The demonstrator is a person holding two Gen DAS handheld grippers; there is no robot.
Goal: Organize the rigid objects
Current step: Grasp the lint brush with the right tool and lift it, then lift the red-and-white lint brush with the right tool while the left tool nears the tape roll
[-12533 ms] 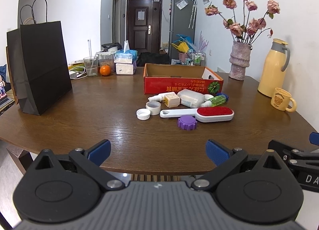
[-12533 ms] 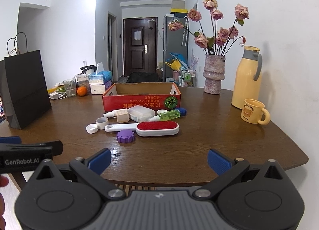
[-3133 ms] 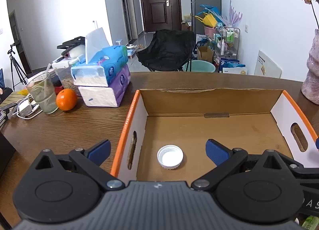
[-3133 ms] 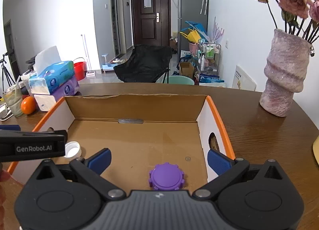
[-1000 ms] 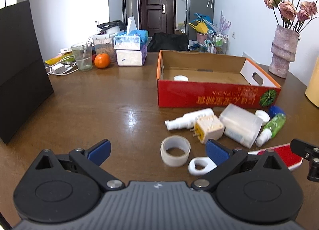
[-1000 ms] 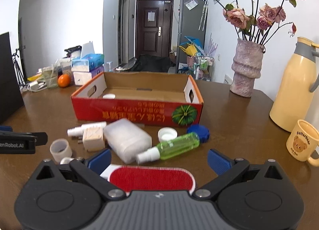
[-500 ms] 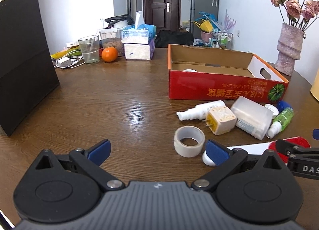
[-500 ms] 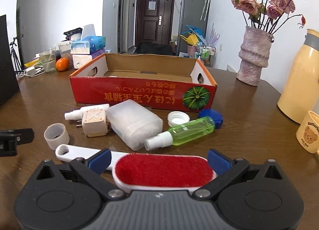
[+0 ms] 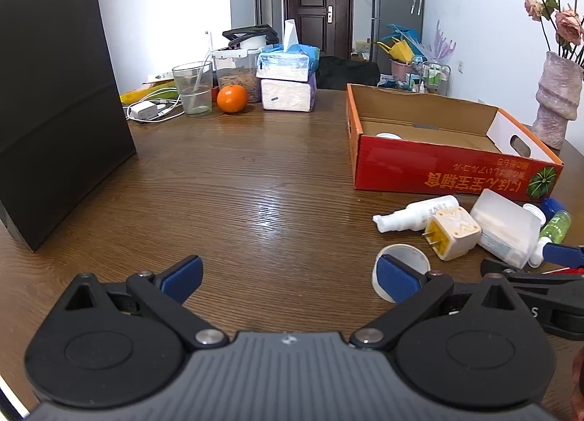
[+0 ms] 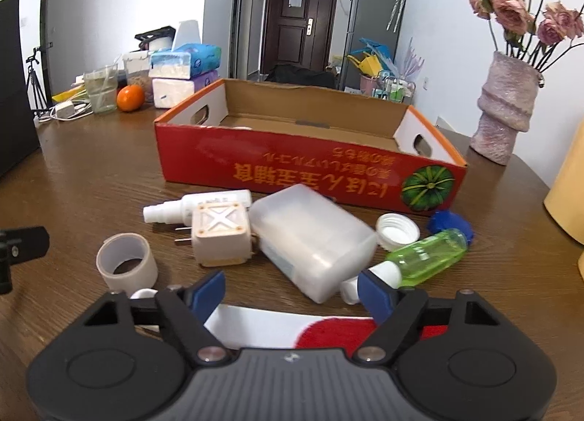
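Note:
A red cardboard box (image 9: 452, 165) (image 10: 310, 161) stands on the wooden table with a white cap (image 9: 388, 136) inside. In front of it lie a tape roll (image 10: 126, 264) (image 9: 399, 256), a beige plug adapter (image 10: 221, 233) (image 9: 452, 229), a white spray bottle (image 10: 197, 205), a translucent case (image 10: 310, 240), a green spray bottle (image 10: 425, 255), a white cap (image 10: 398, 226), a blue cap (image 10: 450, 222) and a red lint brush (image 10: 328, 328). My right gripper (image 10: 292, 289) is open, low over the brush, empty. My left gripper (image 9: 288, 271) is open and empty beside the tape roll.
A black paper bag (image 9: 54, 99) stands at the left. A glass (image 9: 192, 87), an orange (image 9: 232, 98), tissue packs (image 9: 286, 81) and a charger (image 9: 144, 110) sit at the back. A vase of flowers (image 10: 505, 107) and a yellow jug (image 10: 569, 194) are at the right.
Both grippers have left the box and come down to the loose items. The right one has dropped low over the lint brush and its jaws have narrowed. The left has shifted left.

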